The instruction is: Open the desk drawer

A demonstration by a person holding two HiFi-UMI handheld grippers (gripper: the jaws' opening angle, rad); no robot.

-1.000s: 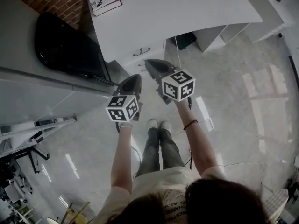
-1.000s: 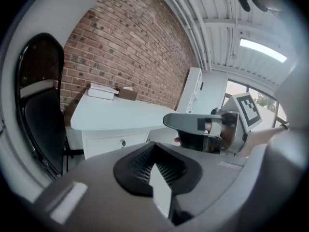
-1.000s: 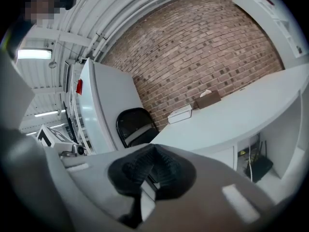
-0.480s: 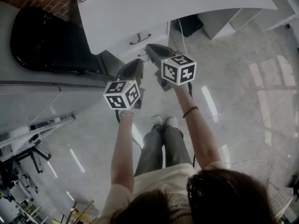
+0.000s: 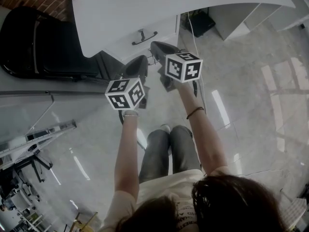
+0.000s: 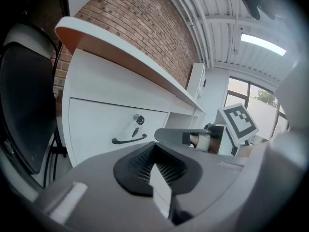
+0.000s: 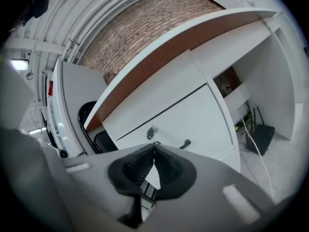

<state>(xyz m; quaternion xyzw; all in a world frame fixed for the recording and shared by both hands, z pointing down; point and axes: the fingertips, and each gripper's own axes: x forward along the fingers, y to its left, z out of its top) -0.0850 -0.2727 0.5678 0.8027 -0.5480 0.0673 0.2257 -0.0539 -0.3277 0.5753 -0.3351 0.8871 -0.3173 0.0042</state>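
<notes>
Drawer (image 5: 164,29) shut. I hold right gripper (image 5: 161,49) near handle (image 5: 145,36) to grab it; left gripper (image 5: 136,66) hangs beside. Both finger pairs pressed together, empty.

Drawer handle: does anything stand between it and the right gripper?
Nothing visible does. The right gripper hangs just in front of the drawer handle, apart from it, with only open air between. The black chair stands aside, left of the desk.

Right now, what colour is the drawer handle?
Black handle, against the white drawer; clearest in the left gripper view.
</notes>
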